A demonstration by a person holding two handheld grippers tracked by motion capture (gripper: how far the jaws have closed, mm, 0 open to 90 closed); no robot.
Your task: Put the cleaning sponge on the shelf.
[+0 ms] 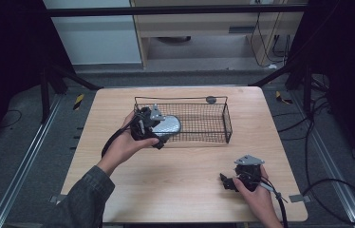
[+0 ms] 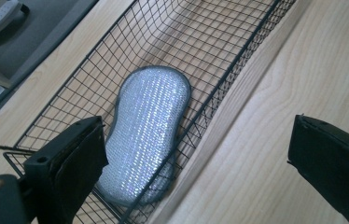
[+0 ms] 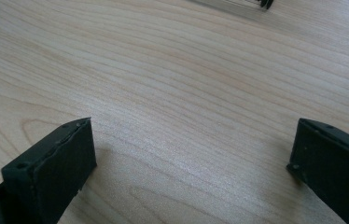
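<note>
A silvery, peanut-shaped scrubbing pad (image 2: 147, 130) lies flat in the left end of a black wire basket (image 1: 213, 135), also seen as the pad (image 1: 168, 125) in the high view. My left gripper (image 1: 159, 135) hovers at the basket's left front corner, open. In its own view the jaws stand wide apart above the pad and the basket's (image 2: 219, 93) front wall, holding nothing. My right gripper (image 1: 228, 183) rests low over the wooden table (image 1: 185, 166) near the front right, open, with bare wood (image 3: 186, 116) between its jaws.
The basket stands at the table's back middle; a small dark round thing (image 1: 210, 99) sits on its rear rim. Cables (image 1: 337, 190) trail on the floor to the right. A wooden cabinet (image 1: 204, 23) stands beyond the table.
</note>
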